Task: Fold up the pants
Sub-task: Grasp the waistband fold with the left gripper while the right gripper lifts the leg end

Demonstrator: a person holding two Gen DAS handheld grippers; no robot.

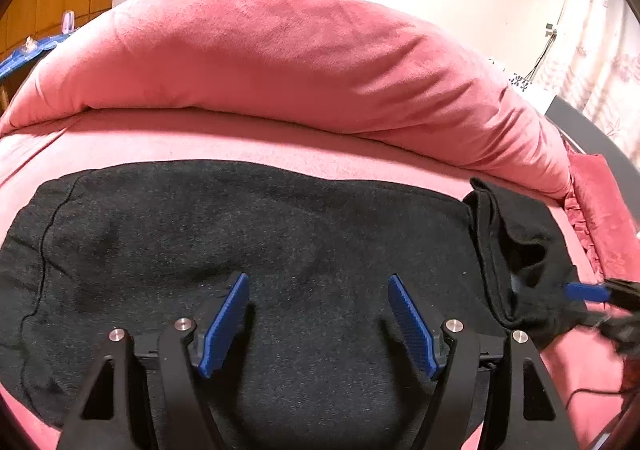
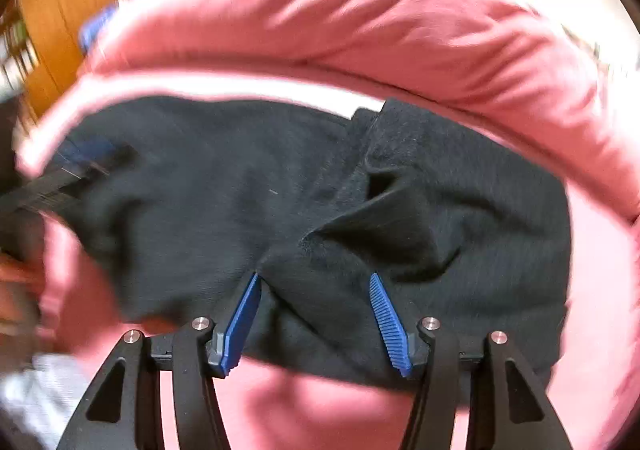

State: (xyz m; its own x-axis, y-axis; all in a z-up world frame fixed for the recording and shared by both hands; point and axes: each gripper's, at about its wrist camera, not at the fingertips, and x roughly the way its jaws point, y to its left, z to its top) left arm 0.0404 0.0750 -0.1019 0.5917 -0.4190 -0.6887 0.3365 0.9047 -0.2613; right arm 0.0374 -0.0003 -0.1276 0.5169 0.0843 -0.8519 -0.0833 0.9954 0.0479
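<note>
- Over the pink bedsheet [image 1: 280,138], left wrist view: black pants [image 1: 260,234] lie spread flat; left gripper [image 1: 318,290] hovers above them, jaws apart, grasping nothing — pink duvet [image 1: 300,50] bunched behind.
- Right wrist view, blurred: right gripper [image 2: 316,286] released over the pants' rumpled fold.

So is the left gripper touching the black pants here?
Cannot tell. In the left wrist view the left gripper stands open over the black pants, but no gap or contact shows plainly.
</note>
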